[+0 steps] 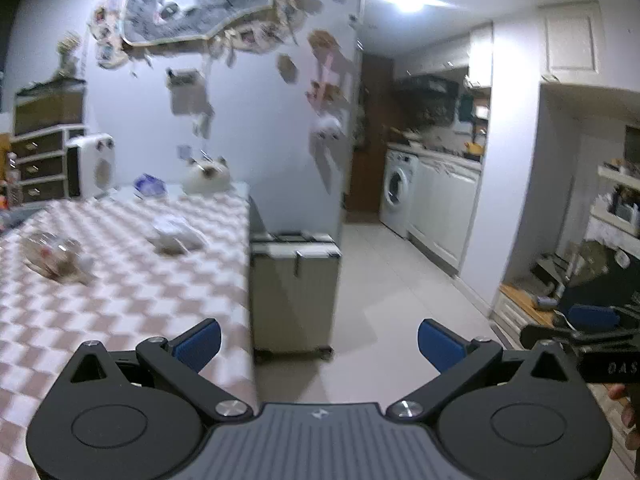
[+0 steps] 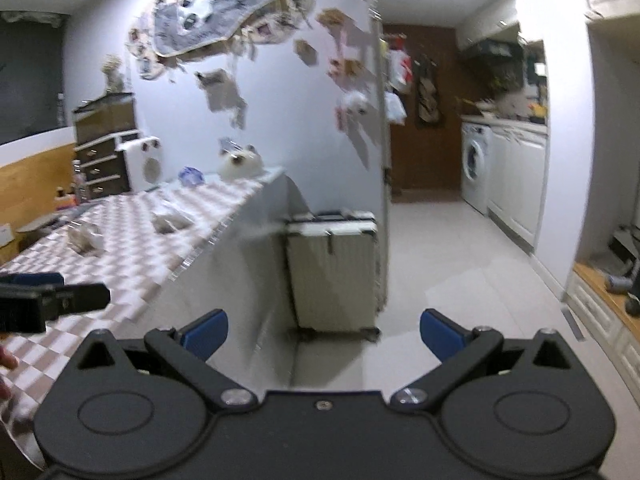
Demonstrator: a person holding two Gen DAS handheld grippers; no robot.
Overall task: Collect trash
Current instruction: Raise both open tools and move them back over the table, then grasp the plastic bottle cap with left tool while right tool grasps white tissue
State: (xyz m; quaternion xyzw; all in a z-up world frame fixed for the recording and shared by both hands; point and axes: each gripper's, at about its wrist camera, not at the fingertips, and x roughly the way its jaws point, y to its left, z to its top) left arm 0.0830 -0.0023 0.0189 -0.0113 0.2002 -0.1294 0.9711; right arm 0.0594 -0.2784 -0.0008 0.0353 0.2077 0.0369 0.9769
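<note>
Beside the long table (image 1: 120, 304) covered in a pink-and-white checked cloth, both grippers are held in the air, pointing toward the far wall. Left gripper (image 1: 319, 344): blue-padded fingers (image 1: 199, 345) spread wide, nothing between them. It sits over the table's near edge. Right gripper (image 2: 323, 334): fingers spread wide as well, empty, out past the table edge, above the pale tiled floor (image 2: 460, 264).

Trash on the cloth, blurred: a crumpled clear plastic wrapper (image 1: 54, 256) toward the left, and a crumpled white paper wad (image 1: 176, 234) farther along, the two well apart. Both lie well ahead of either gripper. A crinkled blue-and-white packet (image 1: 149, 186) lies near the far end, with a white plush cat (image 1: 206, 178) just beyond it, against the wall.

A ribbed cream hard-shell suitcase (image 1: 296, 292) stands upright on the floor against the table's end. White front-loading washing machine (image 2: 476, 168) visible in the kitchen passage beyond.
</note>
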